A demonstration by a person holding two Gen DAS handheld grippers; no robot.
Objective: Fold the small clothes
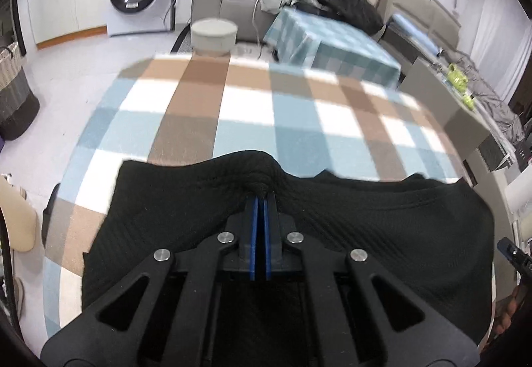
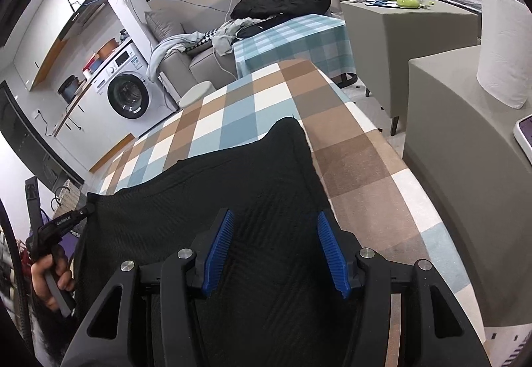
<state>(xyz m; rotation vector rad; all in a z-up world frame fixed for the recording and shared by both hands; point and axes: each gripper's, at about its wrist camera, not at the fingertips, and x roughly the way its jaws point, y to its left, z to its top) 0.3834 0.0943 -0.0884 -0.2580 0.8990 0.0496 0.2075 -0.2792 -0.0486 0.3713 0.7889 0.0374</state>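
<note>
Our left gripper (image 1: 261, 197) was pressed together, pinching a raised edge of the black ribbed garment (image 1: 365, 234), which lay spread on the checked tablecloth (image 1: 249, 107) just beyond our fingers. Our right gripper (image 2: 272, 224) hung spread above the same cloth, touching nothing. We judged the knit soft, light and limp, likely to sag; hems and corners looked the best places to grip.

Hidden and cut off

The cloth (image 1: 365, 234) runs under the left tongs (image 1: 261, 200), its near edge unseen. In the right view the cloth's (image 2: 232, 187) near part is lost behind the right tongs (image 2: 272, 250); far desk (image 1: 232, 94) blurs.
</note>
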